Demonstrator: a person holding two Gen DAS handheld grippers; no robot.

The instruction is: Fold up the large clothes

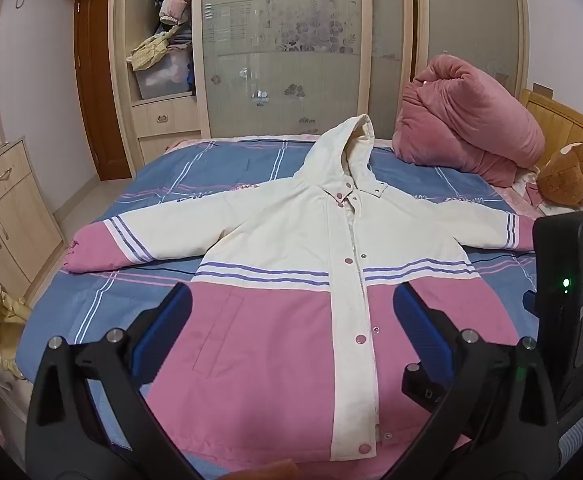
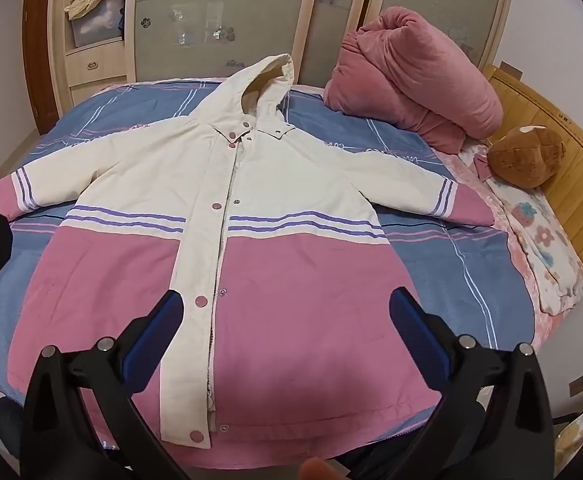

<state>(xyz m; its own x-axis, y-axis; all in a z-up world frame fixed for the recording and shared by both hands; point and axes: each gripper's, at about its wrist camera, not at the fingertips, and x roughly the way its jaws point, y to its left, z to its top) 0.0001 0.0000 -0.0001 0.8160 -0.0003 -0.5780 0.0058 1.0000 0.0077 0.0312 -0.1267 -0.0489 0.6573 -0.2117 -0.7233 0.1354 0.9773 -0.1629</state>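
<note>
The left gripper (image 1: 293, 300) stands with its blue-padded fingers (image 1: 163, 328) spread wide and nothing between them, hovering above the pink lower half of the jacket (image 1: 291, 248); the right gripper (image 2: 287, 308) is likewise wide apart and empty over the same hem end. The hooded cream-and-pink jacket lies flat, front up and snapped shut, sleeves spread to both sides, on the blue plaid bedspread (image 1: 231, 160). A rolled pink quilt (image 1: 467, 128) and a brown plush toy (image 2: 525, 156) sit by the wooden headboard (image 2: 571, 152).
</note>
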